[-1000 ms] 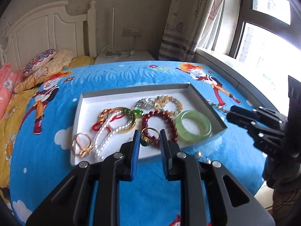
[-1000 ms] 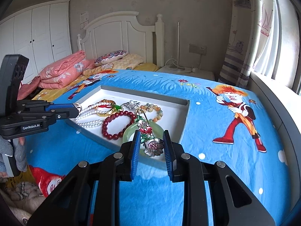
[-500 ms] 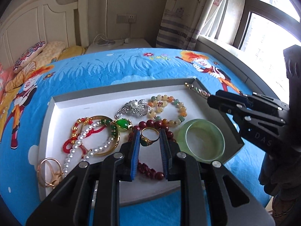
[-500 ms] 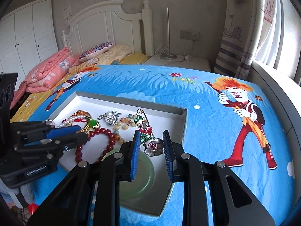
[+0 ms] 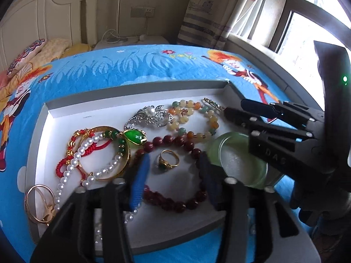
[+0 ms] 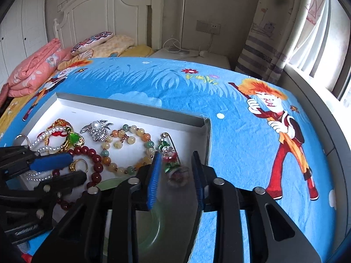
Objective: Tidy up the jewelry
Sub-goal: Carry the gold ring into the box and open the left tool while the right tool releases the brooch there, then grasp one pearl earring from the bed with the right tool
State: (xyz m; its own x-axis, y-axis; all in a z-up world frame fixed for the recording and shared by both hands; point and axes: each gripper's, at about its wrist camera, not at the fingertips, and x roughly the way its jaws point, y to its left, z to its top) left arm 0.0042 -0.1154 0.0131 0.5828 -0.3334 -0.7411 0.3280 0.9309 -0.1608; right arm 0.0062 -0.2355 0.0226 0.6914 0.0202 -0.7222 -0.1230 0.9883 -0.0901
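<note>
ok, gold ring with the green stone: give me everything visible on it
The gold ring is a small band of yellow metal as it looks, with a dark green stone in a raised setting. It lies loose on the white floor of the tray, stone toward the camera, inside the loop of the dark red bead bracelet without clearly touching it. The left tool is open, one finger on either side of the ring, neither gripping it. The right wrist view shows it beside the red beads.
</note>
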